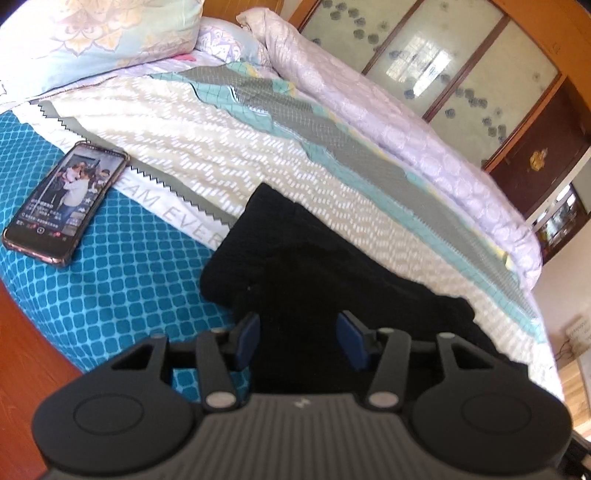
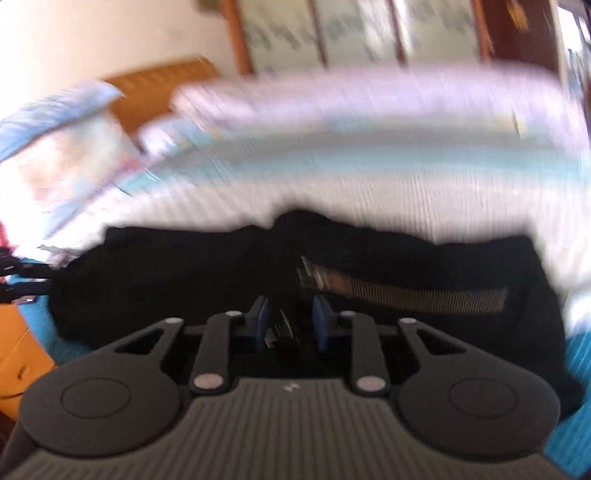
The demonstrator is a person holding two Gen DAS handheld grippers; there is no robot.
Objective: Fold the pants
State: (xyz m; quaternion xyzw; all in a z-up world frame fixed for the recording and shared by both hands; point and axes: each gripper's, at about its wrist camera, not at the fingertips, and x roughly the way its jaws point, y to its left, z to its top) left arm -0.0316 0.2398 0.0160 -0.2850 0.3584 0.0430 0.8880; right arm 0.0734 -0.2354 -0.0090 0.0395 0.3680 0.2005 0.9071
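Note:
The black pants point(image 1: 295, 266) lie bunched on the bed, running from the white patterned sheet down under my left gripper point(image 1: 299, 332). Its blue pads point(image 1: 248, 332) stand well apart over the dark cloth and do not pinch it. The right wrist view is blurred. There the pants point(image 2: 166, 280) stretch across the frame, with the striped inner waistband point(image 2: 424, 295) showing at the right. My right gripper point(image 2: 291, 321) sits at the waist, its jaws narrow, with black cloth and a small label between the pads point(image 2: 263, 317).
A phone point(image 1: 66, 203) with a lit screen lies on the teal patterned cover point(image 1: 122, 280) at the left. Pillows point(image 1: 99, 33) and a rolled lilac quilt point(image 1: 388, 110) line the far side of the bed. A wooden wardrobe point(image 1: 461, 62) stands behind.

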